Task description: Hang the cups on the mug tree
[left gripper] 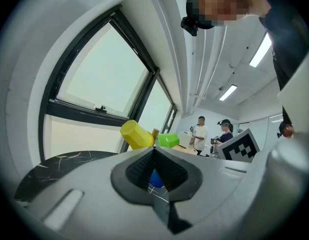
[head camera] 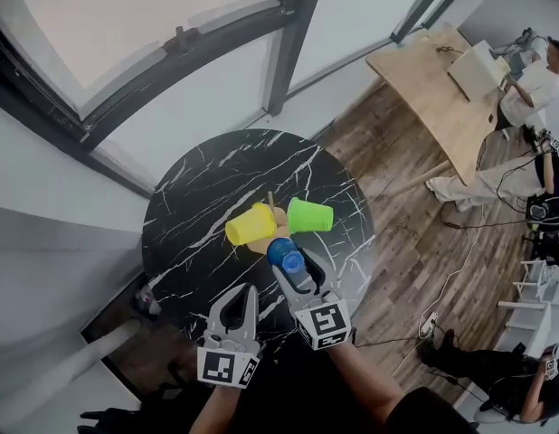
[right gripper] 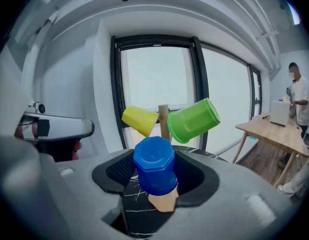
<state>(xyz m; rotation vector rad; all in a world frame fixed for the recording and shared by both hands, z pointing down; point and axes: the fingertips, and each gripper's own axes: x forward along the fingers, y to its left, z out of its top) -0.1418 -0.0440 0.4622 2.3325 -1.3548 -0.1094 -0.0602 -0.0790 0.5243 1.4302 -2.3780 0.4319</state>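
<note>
In the head view, our left gripper (head camera: 238, 293) hovers empty over the round black marble table (head camera: 207, 183), fingers pressed together. In the left gripper view, a yellow plastic cup (left gripper: 136, 135) and a green plastic cup (left gripper: 168, 140) hang on the wooden mug tree (left gripper: 155, 133) beyond its fingertips. In the right gripper view, our right gripper (right gripper: 155, 175) pinches a blue plastic cup (right gripper: 154, 165) between its fingers.

Left gripper (head camera: 241, 293) shut, empty, roughly level. Right gripper (head camera: 292, 263) further forward, pitched down, jaws clamped on cup (right gripper: 153, 166). Forearms side by side.
</note>
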